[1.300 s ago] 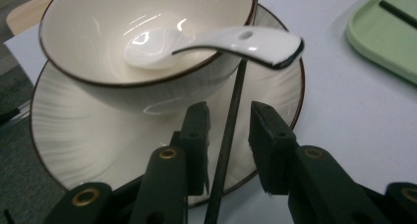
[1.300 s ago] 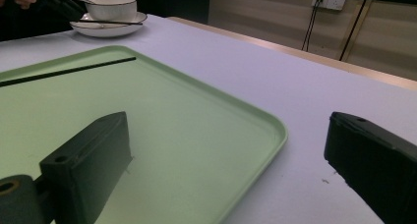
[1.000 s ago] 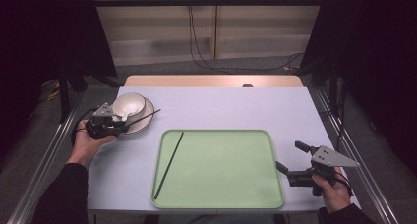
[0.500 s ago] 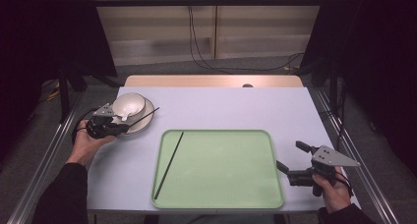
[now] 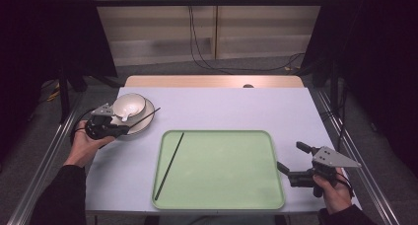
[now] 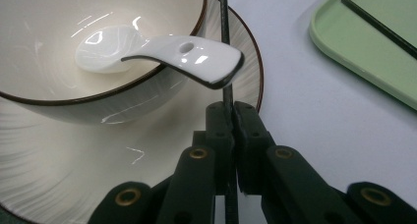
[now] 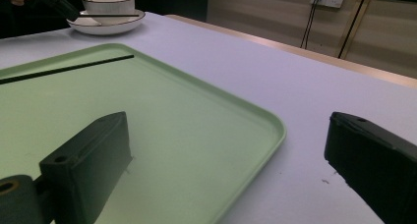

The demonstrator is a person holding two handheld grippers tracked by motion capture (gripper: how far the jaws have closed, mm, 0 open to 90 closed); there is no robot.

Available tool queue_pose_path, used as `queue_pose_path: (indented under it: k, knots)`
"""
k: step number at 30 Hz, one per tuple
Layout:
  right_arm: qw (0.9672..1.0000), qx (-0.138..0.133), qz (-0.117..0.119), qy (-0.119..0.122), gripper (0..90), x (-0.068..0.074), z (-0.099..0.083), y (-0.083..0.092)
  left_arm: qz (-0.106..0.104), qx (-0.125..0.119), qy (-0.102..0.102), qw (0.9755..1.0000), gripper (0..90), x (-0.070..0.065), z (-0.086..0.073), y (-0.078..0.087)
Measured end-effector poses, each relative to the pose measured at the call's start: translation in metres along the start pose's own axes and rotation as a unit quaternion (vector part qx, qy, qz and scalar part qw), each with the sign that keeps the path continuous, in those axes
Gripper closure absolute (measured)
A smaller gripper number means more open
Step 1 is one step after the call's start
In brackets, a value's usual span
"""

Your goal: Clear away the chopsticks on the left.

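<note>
Left gripper view: my left claw [image 6: 230, 117] pinches the chopstick [image 6: 225, 47], which runs straight ahead across the plate [image 6: 246, 76]; tray [image 6: 364, 42] lies right.

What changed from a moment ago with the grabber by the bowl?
The left gripper has just closed its jaws on the black chopstick lying across the plate, and now pinches it. The bowl, the white spoon, the green tray with its other chopstick, and the open right gripper stayed put.
</note>
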State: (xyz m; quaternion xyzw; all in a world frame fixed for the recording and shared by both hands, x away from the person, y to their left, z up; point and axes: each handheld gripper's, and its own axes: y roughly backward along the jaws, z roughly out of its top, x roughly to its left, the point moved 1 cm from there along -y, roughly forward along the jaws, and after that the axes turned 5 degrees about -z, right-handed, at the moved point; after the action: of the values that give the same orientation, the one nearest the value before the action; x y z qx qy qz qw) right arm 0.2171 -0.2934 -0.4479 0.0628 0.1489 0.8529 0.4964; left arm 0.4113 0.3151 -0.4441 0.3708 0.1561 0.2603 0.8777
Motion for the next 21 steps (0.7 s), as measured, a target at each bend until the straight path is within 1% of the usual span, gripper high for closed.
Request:
queue_pose_path:
  k: [1,2,3,4,5,7,9,10,11,12,13,14,15,16,18,19,20,21]
  knots:
    - [1.0,0.0,0.002,0.0,3.1,0.0,0.0,0.0,0.004,-0.001,0.003,1.0,86.2,-0.002,0.0,0.002]
    - [1.0,0.002,0.001,0.0,3.1,0.001,0.0,0.0,0.005,0.001,-0.004,1.0,86.3,-0.002,0.001,0.004]
    - [1.0,0.002,0.001,0.0,3.1,0.001,0.0,0.0,0.002,-0.008,0.003,1.0,86.3,-0.004,0.001,0.007]
    - [1.0,0.002,-0.001,0.001,3.1,0.001,0.0,0.0,0.004,-0.007,0.001,1.0,86.3,-0.006,0.002,0.011]
    - [1.0,0.002,0.002,0.0,3.1,0.001,0.0,0.0,0.005,-0.005,-0.002,1.0,86.3,-0.007,0.003,0.013]
    - [1.0,0.001,0.002,0.001,3.1,0.0,0.0,0.0,0.006,-0.014,0.003,0.9999,86.3,-0.011,0.004,0.02]
    - [1.0,0.0,0.002,0.002,3.1,0.0,0.0,0.0,0.008,-0.018,0.003,0.9998,86.2,-0.014,0.004,0.026]
    - [1.0,-0.001,0.0,0.001,3.1,0.0,0.0,0.0,0.01,-0.026,0.008,0.9996,86.3,-0.016,0.004,0.028]
    - [1.0,-0.001,0.001,0.003,3.1,0.0,0.0,0.0,0.009,-0.03,0.012,0.9994,86.2,-0.019,0.003,0.03]
    - [1.0,-0.001,0.001,0.003,3.1,0.0,0.0,0.0,0.012,-0.034,0.012,0.9993,86.2,-0.022,0.002,0.032]
    - [1.0,-0.001,0.002,0.003,3.1,0.0,0.0,0.0,0.011,-0.033,0.012,0.9993,86.2,-0.024,0.002,0.035]
    - [1.0,0.0,0.002,0.0,3.1,0.0,0.0,0.0,0.013,-0.04,0.015,0.999,86.2,-0.027,0.0,0.036]
    - [1.0,0.0,0.003,-0.001,3.1,0.0,0.0,0.0,0.016,-0.039,0.013,0.999,86.2,-0.029,0.0,0.039]
    - [1.0,0.0,0.002,0.0,3.1,0.0,0.0,0.0,0.016,-0.045,0.016,0.9987,86.2,-0.032,-0.001,0.041]
    - [1.0,-0.002,0.002,0.001,3.1,0.0,0.0,0.0,0.02,-0.047,0.019,0.9985,86.3,-0.037,-0.003,0.045]
    - [1.0,-0.001,0.002,0.001,3.1,0.0,0.0,0.0,0.019,-0.054,0.02,0.9981,86.2,-0.04,-0.004,0.047]
    - [1.0,-0.002,-0.001,0.0,3.1,0.0,0.0,0.0,0.02,-0.054,0.021,0.9981,86.2,-0.042,-0.005,0.049]
    - [1.0,-0.002,0.0,0.0,3.1,0.0,0.0,0.0,0.024,-0.059,0.024,0.9977,86.2,-0.045,-0.006,0.052]
